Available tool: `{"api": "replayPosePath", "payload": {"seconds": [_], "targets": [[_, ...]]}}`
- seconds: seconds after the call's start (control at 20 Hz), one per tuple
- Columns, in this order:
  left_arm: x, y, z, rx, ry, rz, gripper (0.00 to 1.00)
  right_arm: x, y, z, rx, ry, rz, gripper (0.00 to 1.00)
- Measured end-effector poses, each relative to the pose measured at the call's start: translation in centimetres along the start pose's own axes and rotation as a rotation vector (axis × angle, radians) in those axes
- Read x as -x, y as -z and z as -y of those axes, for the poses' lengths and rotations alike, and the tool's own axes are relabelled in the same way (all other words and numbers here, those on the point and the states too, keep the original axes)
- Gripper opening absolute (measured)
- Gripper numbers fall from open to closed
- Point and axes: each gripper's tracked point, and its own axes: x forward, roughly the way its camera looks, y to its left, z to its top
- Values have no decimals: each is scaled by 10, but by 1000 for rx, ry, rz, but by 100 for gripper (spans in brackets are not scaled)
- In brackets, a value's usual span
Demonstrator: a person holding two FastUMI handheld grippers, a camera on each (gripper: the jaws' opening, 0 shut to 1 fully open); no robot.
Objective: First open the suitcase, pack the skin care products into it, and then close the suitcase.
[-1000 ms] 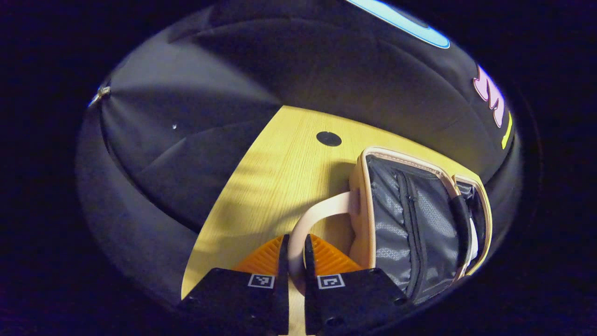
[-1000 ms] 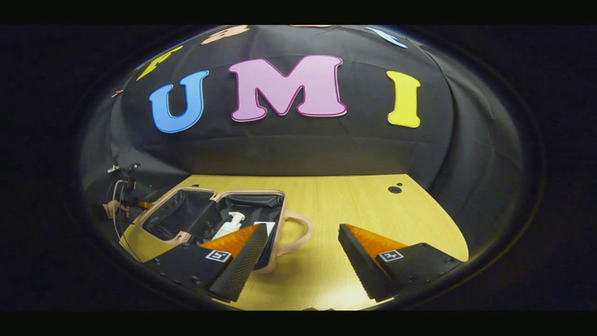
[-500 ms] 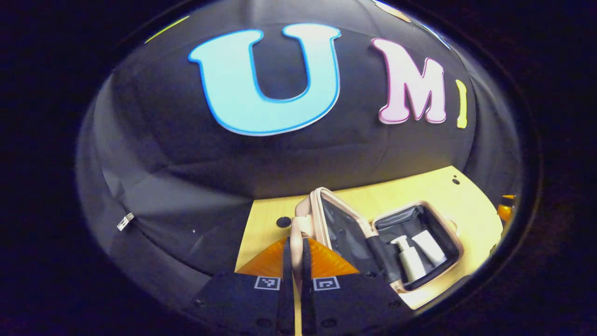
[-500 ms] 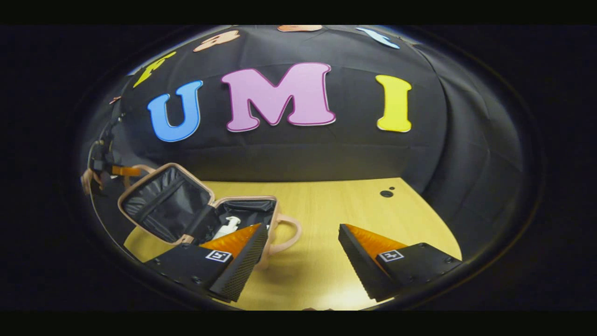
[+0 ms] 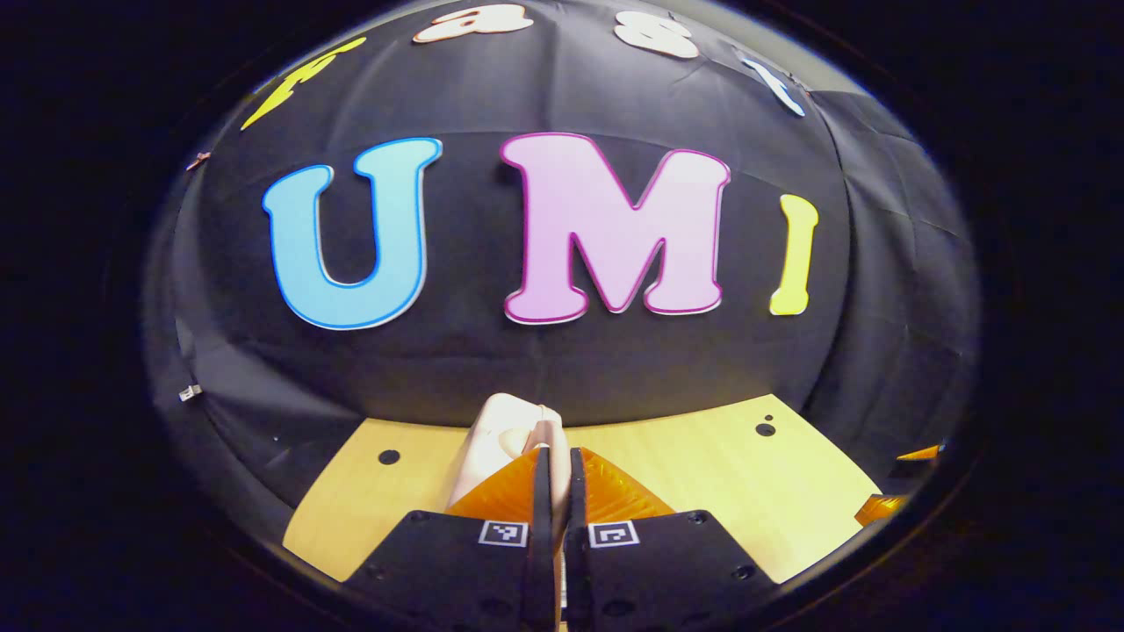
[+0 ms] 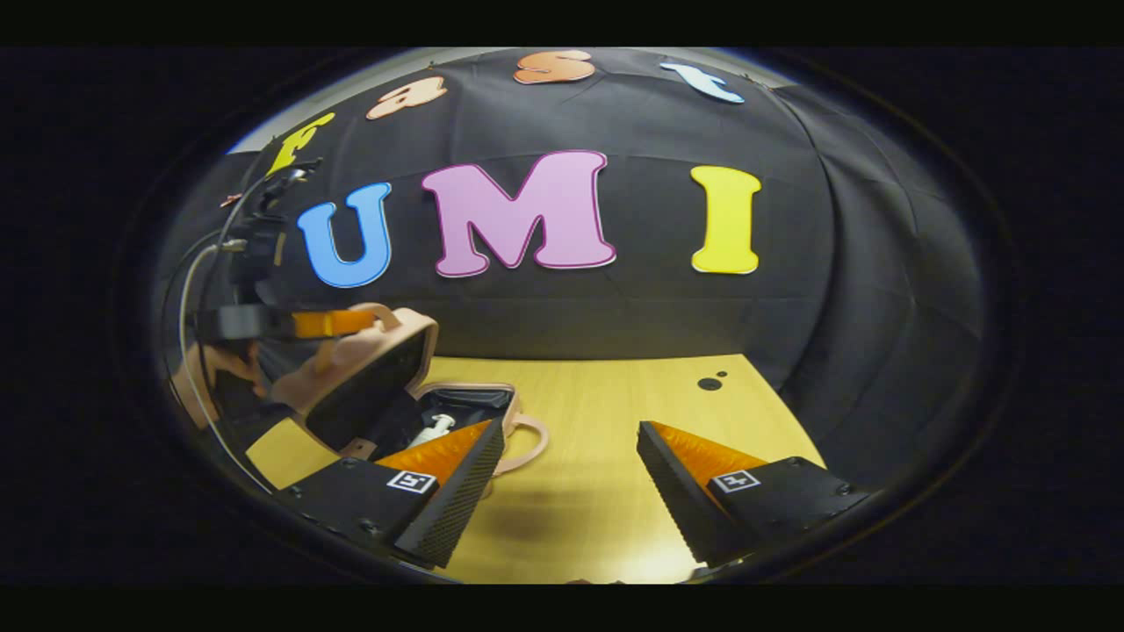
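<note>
left claw [image 5: 555, 465] – level, clamped on lid handle [image 5: 543, 432] | right claw [image 6: 571, 478] – spread wide, low over table [image 6: 597, 395]

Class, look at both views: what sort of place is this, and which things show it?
Probably a staged recording booth, not a home: a black cloth wall behind a bare wooden table, with a pink suitcase half shut, its lid handle gripped by the left tool.

One suitcase [image 6: 386, 369], one bottle [image 6: 432, 430] visible inside it, two hand-held grippers [image 6: 566, 491] [image 5: 555, 491], one bench [image 6: 597, 412].
</note>
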Motion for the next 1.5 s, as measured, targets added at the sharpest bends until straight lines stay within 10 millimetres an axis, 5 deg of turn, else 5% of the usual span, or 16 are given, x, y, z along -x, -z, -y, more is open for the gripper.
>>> {"api": "replayPosePath", "payload": {"seconds": [0.1, 0.2, 0.4, 0.5, 0.65, 0.7, 0.8, 0.85, 0.9, 1.2, 1.35, 1.5], "targets": [[-31, 36, 54, 52, 58, -41, 11, 7, -7, 20, -9, 12, 24, 97], [-57, 80, 87, 94, 73, -117, 11, 11, -3, 38, -4, 14, 21, 97], [-99, 146, 115, 63, 69, -217, 11, 22, 9, 77, 12, 62, 10, 97], [-95, 163, 133, 89, 106, -247, 13, 24, 17, 86, 5, 83, 0, 97], [-75, 153, 127, 100, 98, -220, 22, 28, 21, 77, -1, 69, 3, 97], [-57, 137, 122, 114, 106, -175, 27, 32, 18, 72, 0, 60, 11, 97], [-10, 95, 111, 127, 126, -68, 52, 44, 3, 56, 6, 45, 48, 98], [14, 79, 98, 117, 114, -16, 84, 52, -5, 47, 8, 38, 70, 97], [48, 58, 84, 107, 100, 32, 98, 60, -13, 37, 8, 28, 91, 97], [248, -23, 37, 116, 46, 208, 96, 135, -56, -35, 3, -38, 233, 97], [315, -33, 15, 145, 0, 260, 96, 176, -69, -64, 27, -59, 309, 97], [361, -35, 0, 168, -29, 304, 96, 205, -83, -90, 37, -88, 382, 97]]}}
